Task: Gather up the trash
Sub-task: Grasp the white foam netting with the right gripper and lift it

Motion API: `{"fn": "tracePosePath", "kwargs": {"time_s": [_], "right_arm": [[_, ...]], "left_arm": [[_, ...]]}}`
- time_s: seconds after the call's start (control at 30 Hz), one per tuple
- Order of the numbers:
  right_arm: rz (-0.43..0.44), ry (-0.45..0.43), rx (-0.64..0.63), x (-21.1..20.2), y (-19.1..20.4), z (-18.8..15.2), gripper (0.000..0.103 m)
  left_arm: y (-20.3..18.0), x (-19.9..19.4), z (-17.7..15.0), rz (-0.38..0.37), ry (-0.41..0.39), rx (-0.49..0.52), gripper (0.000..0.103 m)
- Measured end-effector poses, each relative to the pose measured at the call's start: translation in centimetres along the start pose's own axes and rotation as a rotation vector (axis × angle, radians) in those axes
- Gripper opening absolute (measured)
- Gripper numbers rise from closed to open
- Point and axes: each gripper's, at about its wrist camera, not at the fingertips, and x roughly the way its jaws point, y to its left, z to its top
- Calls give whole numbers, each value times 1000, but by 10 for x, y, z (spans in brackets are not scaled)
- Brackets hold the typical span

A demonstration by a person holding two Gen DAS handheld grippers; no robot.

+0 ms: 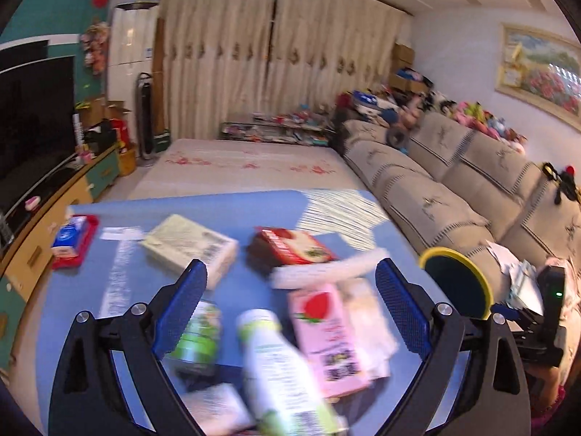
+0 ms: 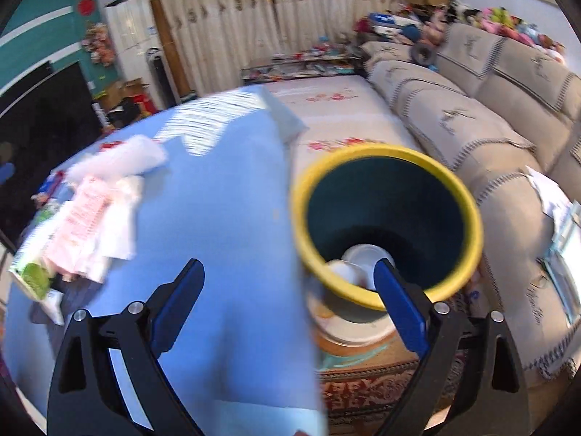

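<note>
My left gripper (image 1: 290, 276) is open and empty above a blue table (image 1: 232, 210) strewn with trash: a pink strawberry carton (image 1: 328, 338), a white and green bottle (image 1: 279, 374), a green can (image 1: 198, 334), a red box (image 1: 290, 245), a pale yellow pack (image 1: 189, 245) and a white crumpled wrapper (image 1: 326, 269). A yellow-rimmed dark bin (image 2: 386, 218) stands beside the table, with white trash (image 2: 359, 261) at its bottom; it also shows in the left wrist view (image 1: 455, 283). My right gripper (image 2: 290, 276) is open and empty over the table edge next to the bin.
A beige sofa (image 1: 454, 181) runs along the right. A patterned rug (image 2: 363, 381) lies under the bin. A red and blue pack (image 1: 72, 236) sits at the table's far left. A TV cabinet (image 1: 54, 210) stands on the left.
</note>
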Motion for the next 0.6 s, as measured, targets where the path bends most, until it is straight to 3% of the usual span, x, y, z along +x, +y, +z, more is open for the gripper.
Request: {"fn": "tracePosePath", "kwargs": {"time_s": [0.07,0.17,0.4,0.53,0.6], "right_arm": [[40,-10,-34,2,26,4,89],[105,-11,-70,4,65,8,81],[158,-13,-147,26,130,38,62],[144,-24,-174,44,150,66,64],[98,-55,-203,50,151,80,75]], "left_arm": [[23,0,-2,44,-33,-16,93],[47,5,-9,105,-70,-29,93],[80,21,-23,92,-39,-133,93],[83,21,-27,113,-53,-139,93],[79,22,-32,116,-51,-137,93]]}}
